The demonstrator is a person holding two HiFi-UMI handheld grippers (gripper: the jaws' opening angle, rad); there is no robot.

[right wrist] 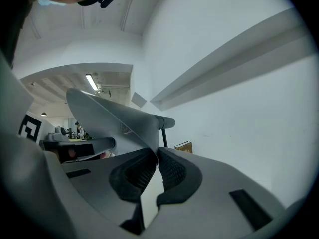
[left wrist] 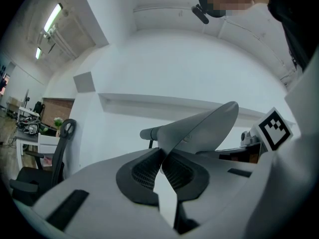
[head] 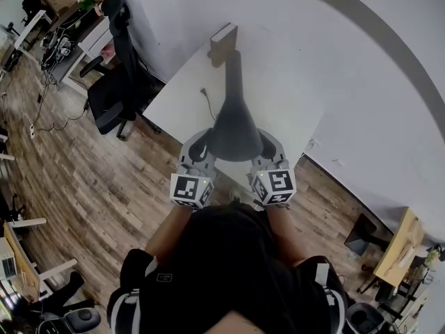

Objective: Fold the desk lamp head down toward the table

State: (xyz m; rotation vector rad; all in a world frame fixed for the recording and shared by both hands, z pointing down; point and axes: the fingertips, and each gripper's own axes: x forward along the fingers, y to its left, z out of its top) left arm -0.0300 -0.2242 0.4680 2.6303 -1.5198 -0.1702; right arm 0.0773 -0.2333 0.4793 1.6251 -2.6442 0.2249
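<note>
The person's dark sleeves reach forward from the bottom of the head view, each ending in a marker cube. Just past the cubes, the left gripper [head: 202, 145] and the right gripper [head: 268, 145] flank the grey lamp head [head: 235, 129]. Each gripper is closed on the thin rim of the shade. In its own view the dark ribbed pads pinch the edge from both sides, with nothing else between them.

The lamp head hangs above the near part of the white table [head: 292, 82], close to its near edge. The grippers hold it on opposite sides of its wide end.

It is a cone, and its long axis runs from the near edge toward the far edge of the table. The wide mouth is turned toward the person and, I think, somewhat downward. The narrow neck points away toward the far edge, where a slim dark stem drops from it. A thin cable [head: 206, 103] lies on the table toward its left edge.

This looks like the fold itself, with the grasp made and the head not yet down at the table. The next move calls for both grippers to lower together and evenly, so the head swings on its joint without twisting. A rim that thin could slip out of the pads under a hard or uneven push.
</note>
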